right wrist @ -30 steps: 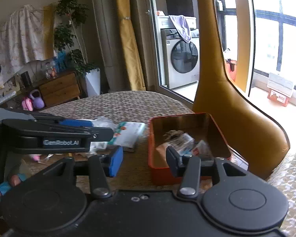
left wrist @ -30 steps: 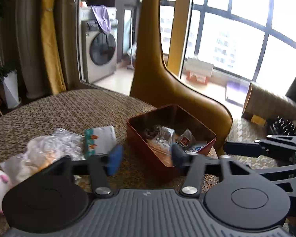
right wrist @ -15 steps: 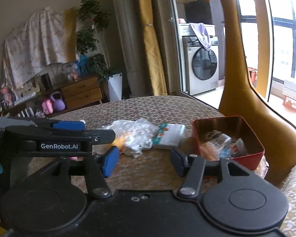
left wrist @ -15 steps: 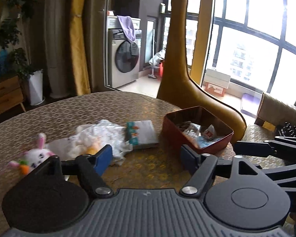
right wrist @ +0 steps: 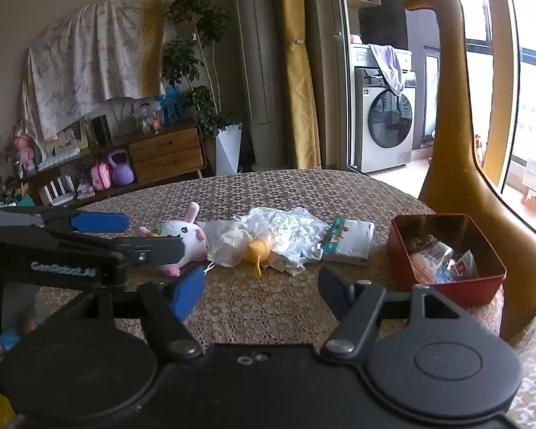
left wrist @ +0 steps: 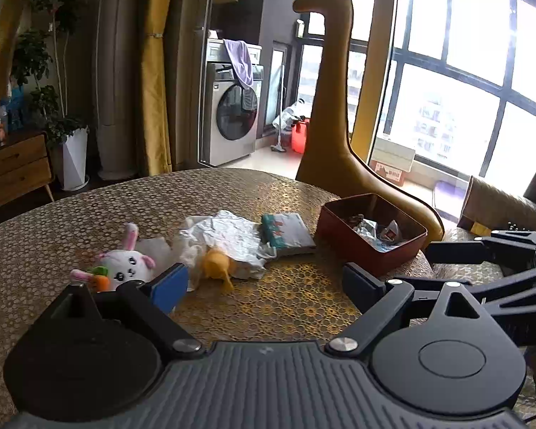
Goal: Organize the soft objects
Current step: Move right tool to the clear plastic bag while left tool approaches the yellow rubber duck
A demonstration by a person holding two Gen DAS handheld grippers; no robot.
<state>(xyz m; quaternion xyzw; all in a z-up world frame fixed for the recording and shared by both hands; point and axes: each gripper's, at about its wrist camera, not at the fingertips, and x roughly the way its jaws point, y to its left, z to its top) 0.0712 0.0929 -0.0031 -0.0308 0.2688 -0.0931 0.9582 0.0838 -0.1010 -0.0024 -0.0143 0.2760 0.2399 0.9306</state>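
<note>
While both tools (left wrist: pixel 264 282) (right wrist: pixel 261 286) have just opened, empty, crumpled plastic (left wrist: pixel 228 236) half-hides a yellow toy (left wrist: pixel 216 268).

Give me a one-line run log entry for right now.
left claw: open, empty, just opening | right claw: open, empty, just opening | red box: holds packets | plush bunny: on table

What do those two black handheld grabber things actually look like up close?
Both are matt black plastic. Each has a ribbed body, two round disc-shaped housings, and linkage arms on silver rivets leading to two fingers. On the left gripper one finger pad is blue and the other dark; the right gripper is the same. White lettering runs along the left gripper's side in the right wrist view.
</note>
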